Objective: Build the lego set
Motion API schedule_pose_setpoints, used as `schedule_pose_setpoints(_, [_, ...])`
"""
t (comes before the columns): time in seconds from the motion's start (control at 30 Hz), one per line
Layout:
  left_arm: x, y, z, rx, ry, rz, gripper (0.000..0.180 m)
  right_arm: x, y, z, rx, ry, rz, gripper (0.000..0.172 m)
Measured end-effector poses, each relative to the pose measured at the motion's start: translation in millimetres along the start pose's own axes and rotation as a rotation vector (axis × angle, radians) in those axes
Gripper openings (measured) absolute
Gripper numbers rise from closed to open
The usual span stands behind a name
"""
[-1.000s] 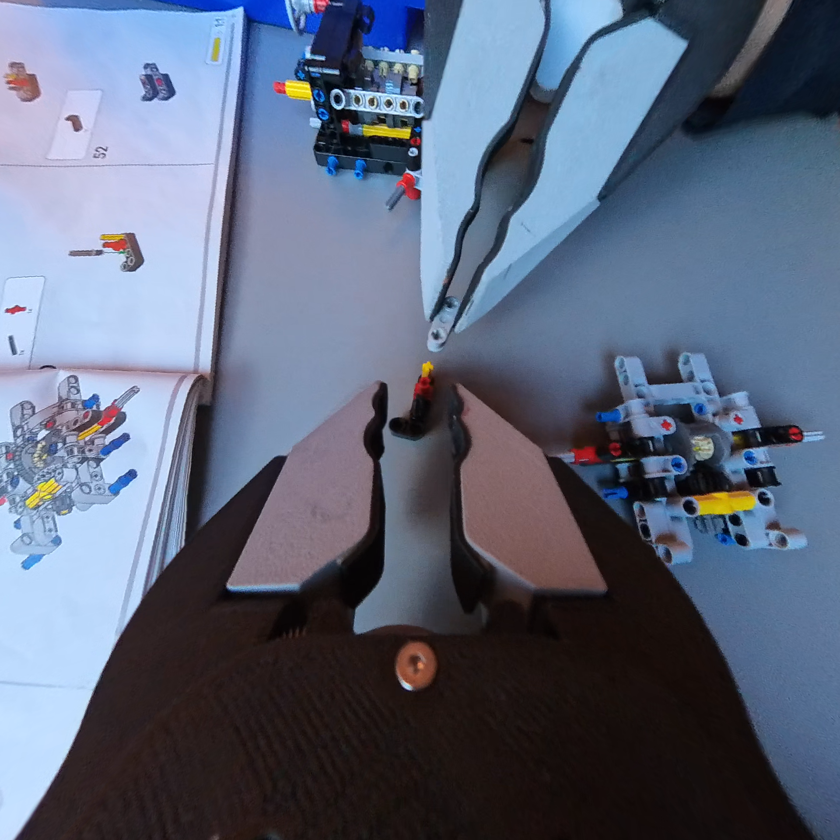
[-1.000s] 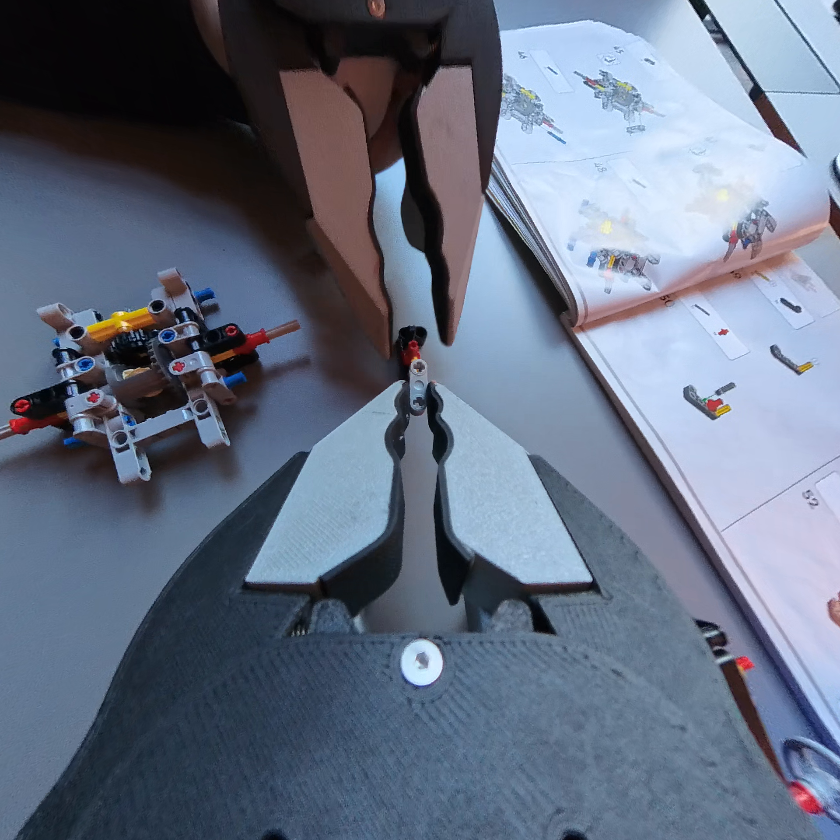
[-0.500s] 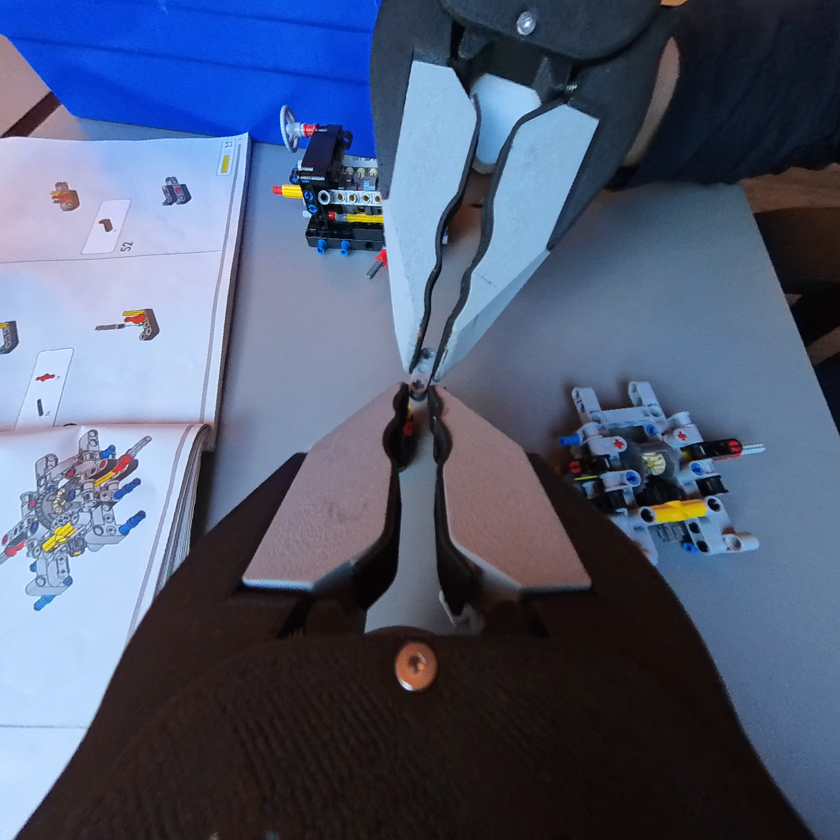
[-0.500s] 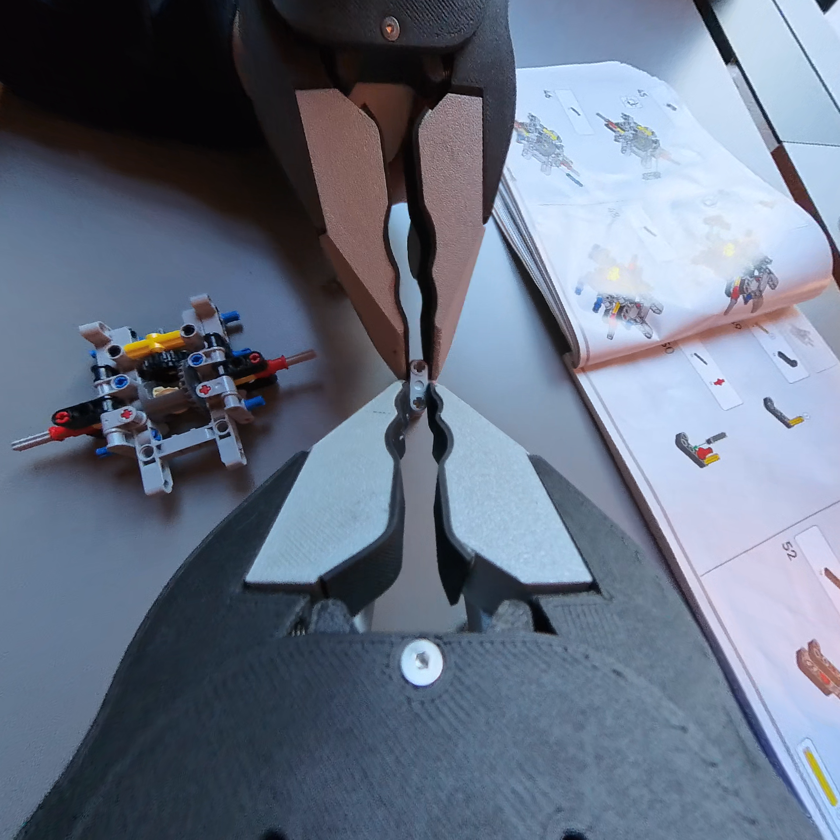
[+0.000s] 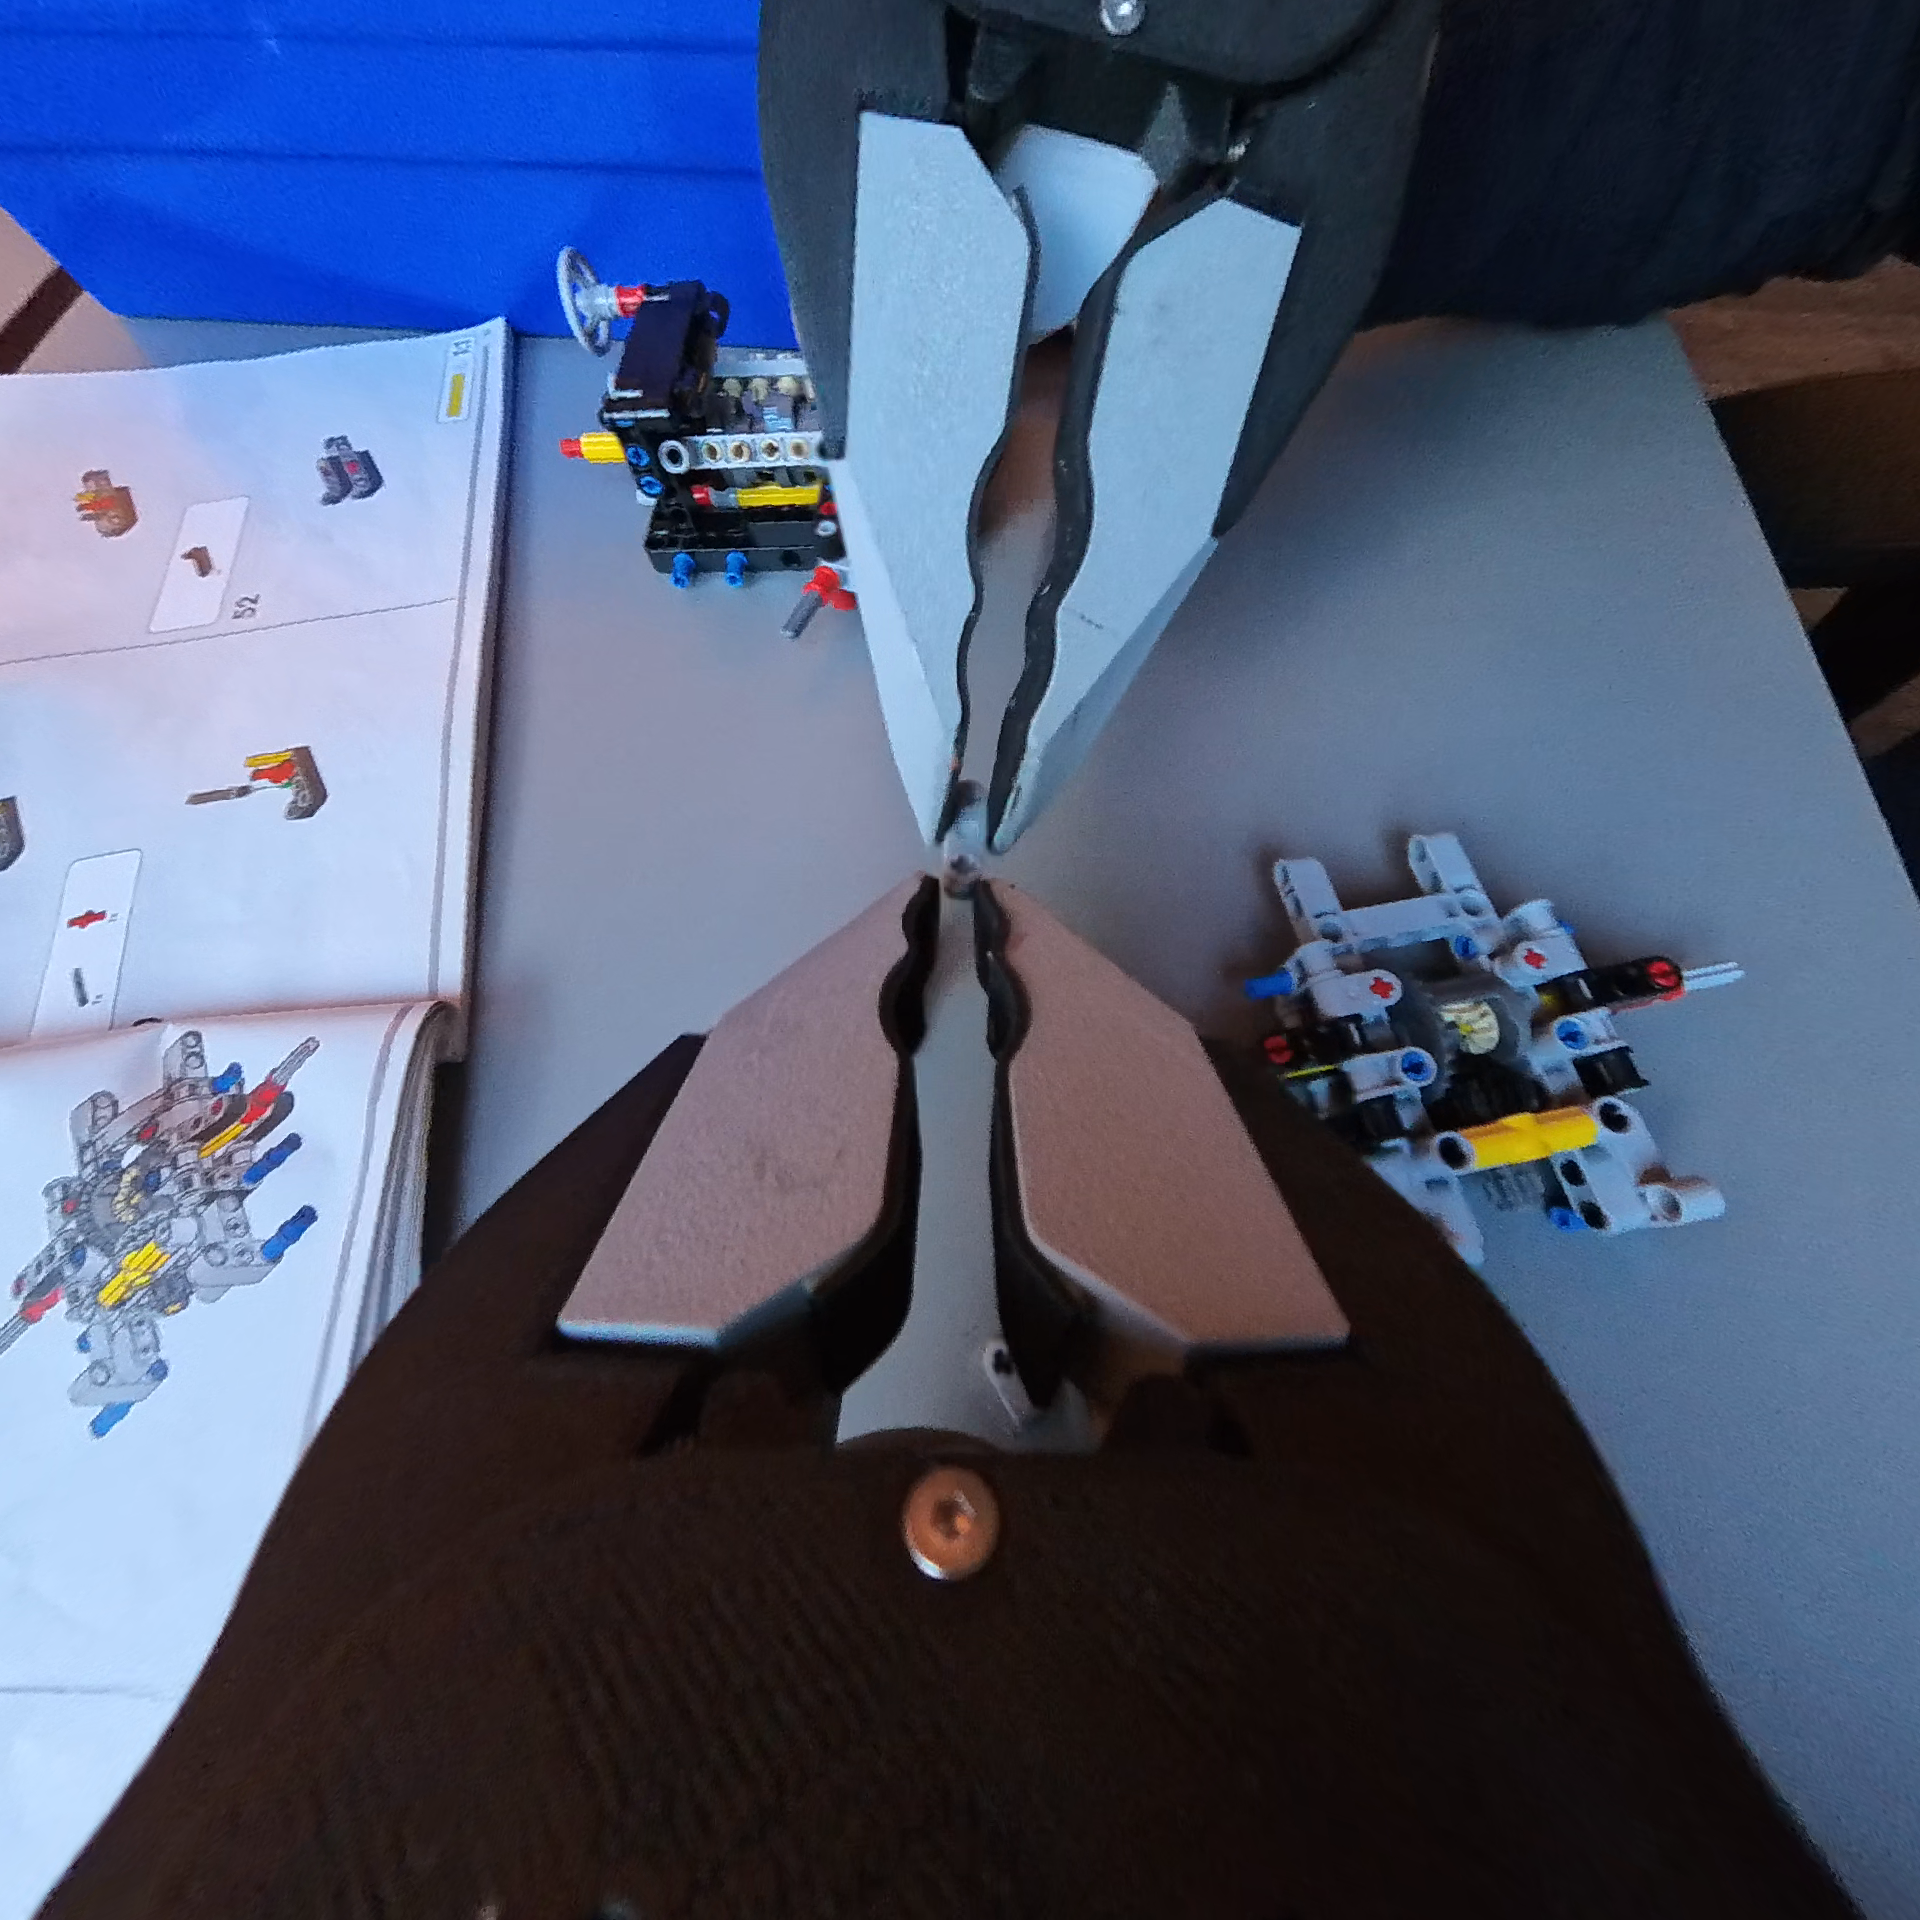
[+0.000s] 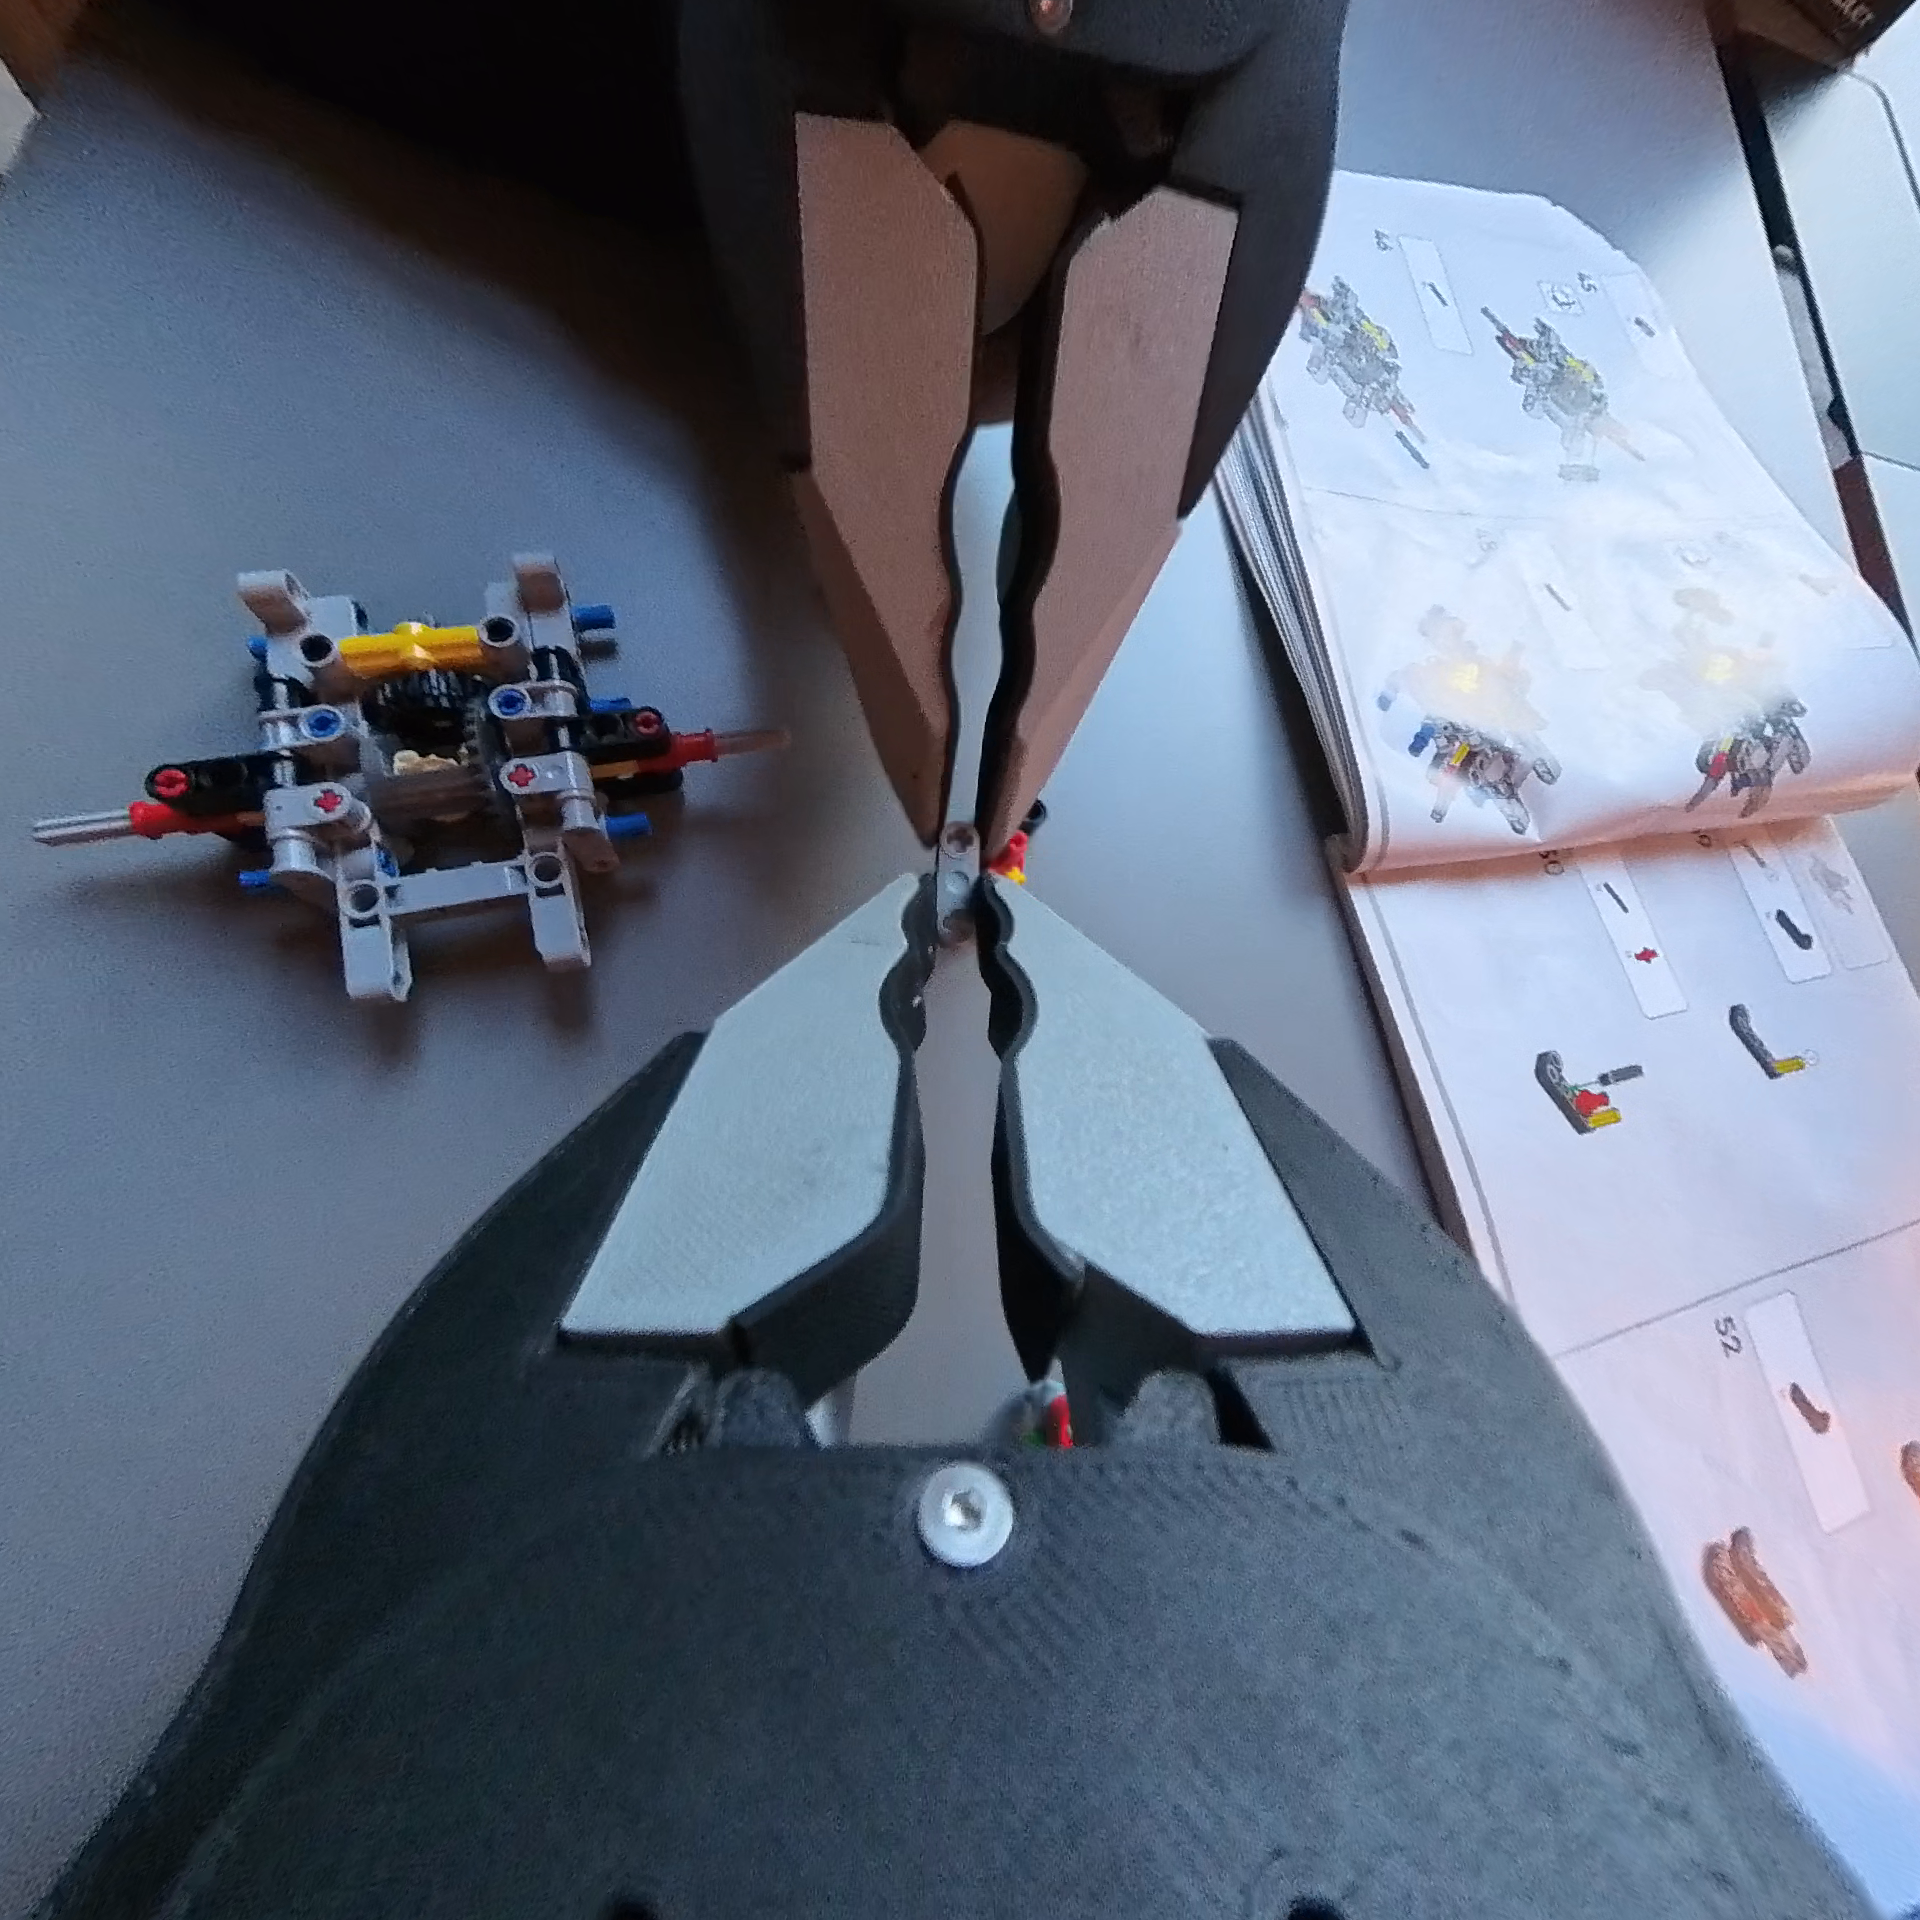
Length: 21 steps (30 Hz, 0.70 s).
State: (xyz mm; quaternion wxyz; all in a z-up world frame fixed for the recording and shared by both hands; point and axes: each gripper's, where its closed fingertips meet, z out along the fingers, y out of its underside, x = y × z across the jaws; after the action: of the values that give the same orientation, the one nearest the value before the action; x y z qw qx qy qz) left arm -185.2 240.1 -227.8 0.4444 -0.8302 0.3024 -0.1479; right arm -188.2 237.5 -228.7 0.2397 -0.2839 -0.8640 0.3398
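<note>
We see the right tongs (image 6: 958, 896) pinching a small grey link (image 6: 956, 868), tip to tip with the left tongs (image 5: 961, 891), which are pressed on a small black, red and yellow piece (image 6: 1016, 844), above the grey counter (image 6: 520, 1091). A brick assembly (image 6: 416, 769) sits nearby; a booklet (image 6: 1621, 831) lies opposite.

Grey table (image 5: 1455, 675), matte, lit cool from one side with a warm pinkish cast toward the other. Blue panel (image 5: 364, 156) standing along the far edge in the left wrist view. Brown floor (image 5: 1808, 353) past the table's right corner. Pale surfaces (image 6: 1891, 156) beyond the table in the right wrist view.
</note>
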Motion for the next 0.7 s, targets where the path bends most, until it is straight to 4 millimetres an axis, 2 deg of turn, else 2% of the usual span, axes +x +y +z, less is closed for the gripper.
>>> schedule_pose_setpoints(0.1, [-2.4, -6.1, -6.0, 0.047, -0.007, 0.000, 0.000, 1.5, -1.1, -2.2, 0.016, 0.007, -0.002, 0.004])
schedule_pose_setpoints(0.17, [-2.7, -9.5, -8.3, 0.066, -0.003, -0.011, 0.004, 1.3, -1.9, -1.8, 0.029, 0.007, 0.002, 0.004])
schedule_pose_setpoints(0.3, [-1.7, -4.7, -7.1, 0.044, 0.003, -0.006, 0.009, 2.0, -2.5, -1.2, 0.040, 0.013, 0.010, 0.004])
schedule_pose_setpoints(0.7, [2.4, -7.2, -6.7, 0.040, -0.018, 0.074, 0.003, -0.1, -6.6, -0.7, 0.073, -0.009, 0.039, 0.004])
